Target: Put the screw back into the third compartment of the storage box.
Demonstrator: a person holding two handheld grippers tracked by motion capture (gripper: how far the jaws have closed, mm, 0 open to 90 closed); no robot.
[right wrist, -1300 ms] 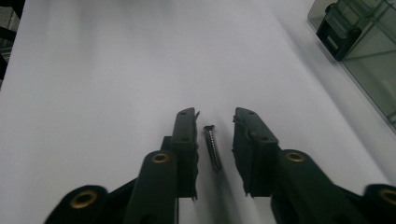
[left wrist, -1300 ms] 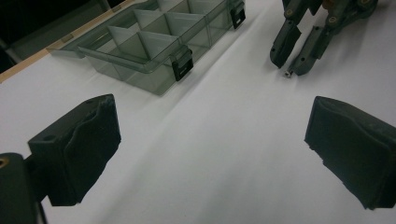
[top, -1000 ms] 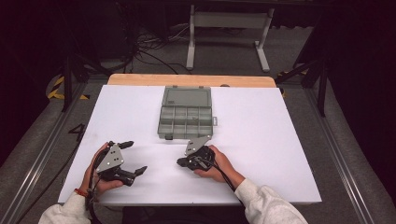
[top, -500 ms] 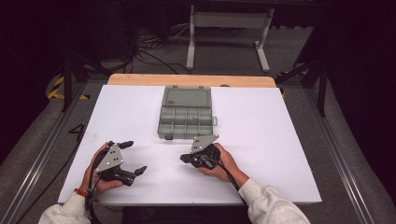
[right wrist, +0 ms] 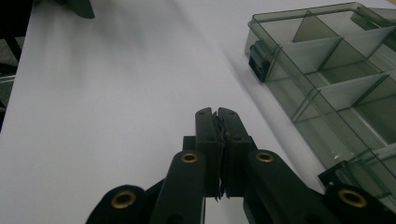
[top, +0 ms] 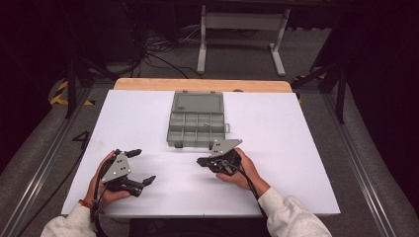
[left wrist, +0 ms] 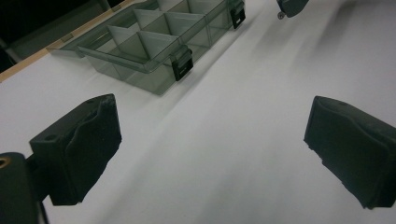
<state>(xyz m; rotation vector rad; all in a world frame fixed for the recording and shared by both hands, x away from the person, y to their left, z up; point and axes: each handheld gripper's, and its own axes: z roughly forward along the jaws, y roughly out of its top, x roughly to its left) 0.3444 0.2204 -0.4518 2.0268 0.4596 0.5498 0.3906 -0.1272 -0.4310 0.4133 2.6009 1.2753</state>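
High view: left tongs point(top: 142, 167) gape, right tongs point(top: 200, 161) pressed together, seemingly empty, near the organizer box point(top: 196, 122) edge.

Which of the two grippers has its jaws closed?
The right gripper, beside the grey compartment box, has its jaws pressed together. The left gripper holds its jaws wide apart.
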